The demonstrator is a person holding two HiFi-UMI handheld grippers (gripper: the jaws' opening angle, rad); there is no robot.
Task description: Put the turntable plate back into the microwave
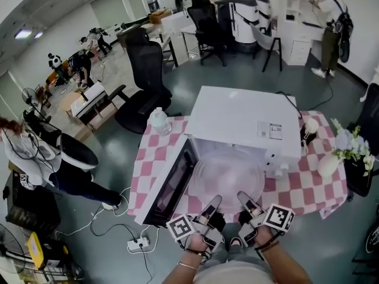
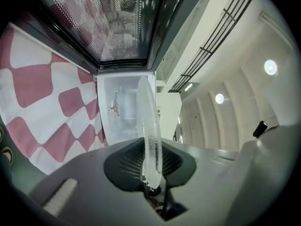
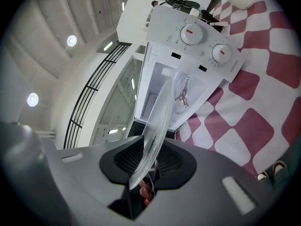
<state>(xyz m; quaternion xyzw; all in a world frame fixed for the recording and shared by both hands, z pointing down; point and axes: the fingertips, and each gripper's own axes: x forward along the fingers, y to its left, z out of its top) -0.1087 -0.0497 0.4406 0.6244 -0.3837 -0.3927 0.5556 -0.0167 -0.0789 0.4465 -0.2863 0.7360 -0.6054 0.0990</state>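
Observation:
The clear glass turntable plate (image 1: 225, 173) hangs level in front of the open white microwave (image 1: 243, 120), its far part at the mouth of the cavity. My left gripper (image 1: 212, 206) is shut on the plate's near rim, and my right gripper (image 1: 244, 199) is shut on the same rim beside it. In the left gripper view the plate (image 2: 149, 131) runs edge-on out of the gripper (image 2: 151, 175) toward the white cavity (image 2: 124, 114), where the drive hub (image 2: 114, 108) shows. In the right gripper view the plate (image 3: 157, 126) leaves the gripper (image 3: 145, 175) toward the cavity (image 3: 162, 91) under the two knobs (image 3: 192, 34).
The microwave door (image 1: 172, 185) swings open to the left. The table wears a pink-and-white checked cloth (image 1: 308, 185). A water bottle (image 1: 160, 122) stands at the back left and a vase of flowers (image 1: 331, 161) at the right. A black office chair (image 1: 145, 70) and a power strip (image 1: 139, 243) are on the floor.

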